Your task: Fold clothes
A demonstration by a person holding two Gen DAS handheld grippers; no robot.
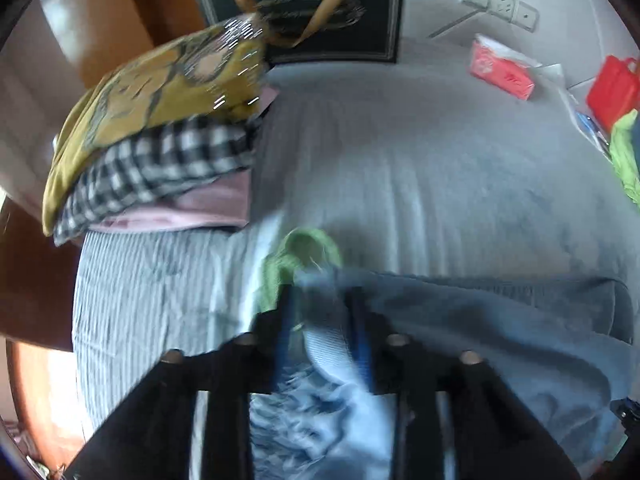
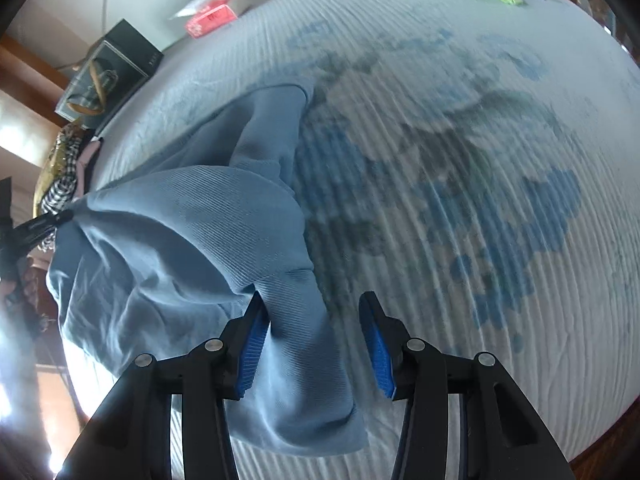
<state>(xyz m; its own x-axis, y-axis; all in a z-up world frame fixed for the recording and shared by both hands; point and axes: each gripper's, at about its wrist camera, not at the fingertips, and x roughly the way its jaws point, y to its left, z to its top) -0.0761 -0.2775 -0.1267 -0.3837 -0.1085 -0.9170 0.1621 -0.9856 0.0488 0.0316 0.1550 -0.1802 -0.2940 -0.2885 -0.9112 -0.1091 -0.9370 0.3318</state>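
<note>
Lying on the striped bedcover, the blue garment stretches from the left gripper, whose fingers clamp a bunched corner of it, to the right gripper. There the jaws stand apart, cloth touching only the left pad. Folded clothes sit stacked at far left.
</note>
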